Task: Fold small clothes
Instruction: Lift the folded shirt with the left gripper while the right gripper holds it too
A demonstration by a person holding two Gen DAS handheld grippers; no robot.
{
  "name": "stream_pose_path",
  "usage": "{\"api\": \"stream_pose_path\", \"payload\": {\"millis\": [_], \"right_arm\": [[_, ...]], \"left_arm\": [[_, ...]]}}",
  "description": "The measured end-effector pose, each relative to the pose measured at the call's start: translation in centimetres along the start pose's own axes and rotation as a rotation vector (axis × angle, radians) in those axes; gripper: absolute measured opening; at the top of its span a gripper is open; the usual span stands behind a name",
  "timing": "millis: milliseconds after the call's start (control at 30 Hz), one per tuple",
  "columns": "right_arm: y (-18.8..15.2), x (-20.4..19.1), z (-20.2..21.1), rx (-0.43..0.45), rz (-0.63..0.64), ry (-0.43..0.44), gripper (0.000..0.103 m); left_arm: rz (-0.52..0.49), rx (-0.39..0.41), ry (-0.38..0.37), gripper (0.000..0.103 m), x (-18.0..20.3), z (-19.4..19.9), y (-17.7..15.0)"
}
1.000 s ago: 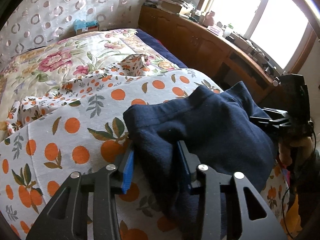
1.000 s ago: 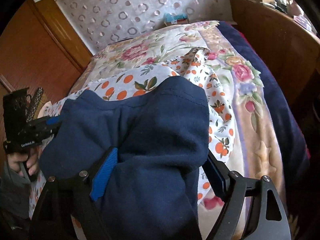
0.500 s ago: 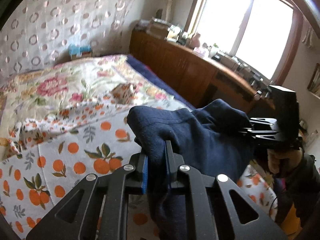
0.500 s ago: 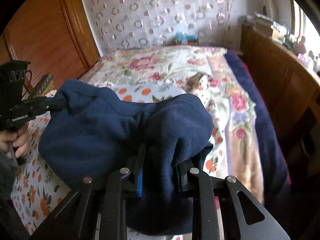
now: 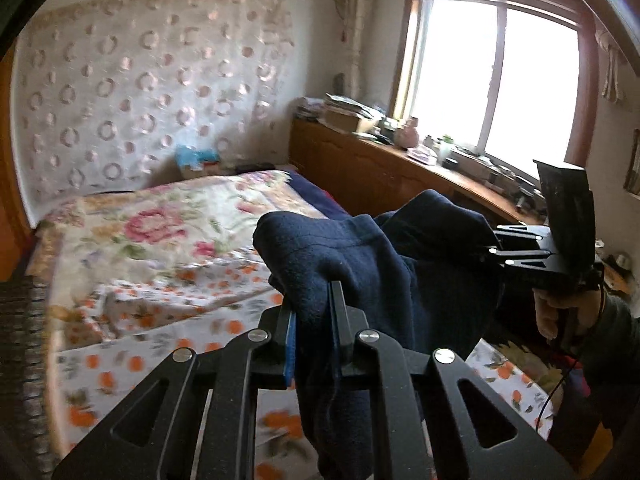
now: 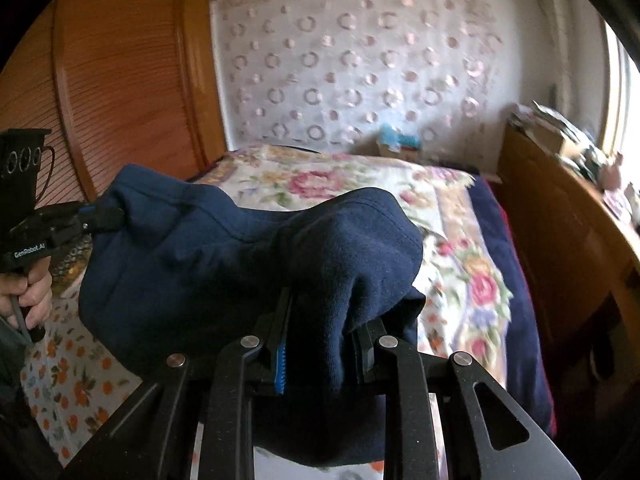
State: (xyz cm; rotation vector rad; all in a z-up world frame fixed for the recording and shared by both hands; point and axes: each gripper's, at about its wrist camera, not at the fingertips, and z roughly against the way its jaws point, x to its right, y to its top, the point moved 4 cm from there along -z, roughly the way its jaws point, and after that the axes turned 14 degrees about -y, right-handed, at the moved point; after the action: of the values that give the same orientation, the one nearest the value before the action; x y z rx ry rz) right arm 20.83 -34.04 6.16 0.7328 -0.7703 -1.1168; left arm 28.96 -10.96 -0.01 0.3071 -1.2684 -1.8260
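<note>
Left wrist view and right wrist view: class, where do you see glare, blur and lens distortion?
Left wrist view: the window is blown out to white, the bedspread smeared. Right wrist view: the dotted wall covering is blurred, the wooden panel bowed by the fisheye; the navy garment stays sharp.

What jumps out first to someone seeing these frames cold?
The navy fleece garment, held up over the bed between both grippers: the left gripper and right gripper are each clamped on a bunched edge. Behind it lie the floral quilt and, at right, a bright window.
</note>
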Motion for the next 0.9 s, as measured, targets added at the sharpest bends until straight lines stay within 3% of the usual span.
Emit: {"api": "stream_pose_path", "payload": {"millis": [333, 567, 733, 900], "right_arm": [[4.3, -10.1, -3.0, 0.071, 0.150, 0.142, 0.023], [10.2, -16.1, -8.3, 0.129, 0.305, 0.250, 0.023], [13.8, -22.7, -11.2, 0.170, 0.445, 0.317, 0.023], [15.3, -28.0, -14.0, 0.187, 0.579, 0.380, 0.023]], "left_arm": [[0.054, 0.093, 0.184, 0.014, -6.5, 10.1, -2.2], [0.121, 0.198, 0.341, 0.014, -10.7, 17.8, -5.2], [0.188, 0.263, 0.460, 0.014, -13.2, 21.3, -8.0], [0.283, 0.278, 0.522, 0.014, -15.4, 22.6, -12.1]]}}
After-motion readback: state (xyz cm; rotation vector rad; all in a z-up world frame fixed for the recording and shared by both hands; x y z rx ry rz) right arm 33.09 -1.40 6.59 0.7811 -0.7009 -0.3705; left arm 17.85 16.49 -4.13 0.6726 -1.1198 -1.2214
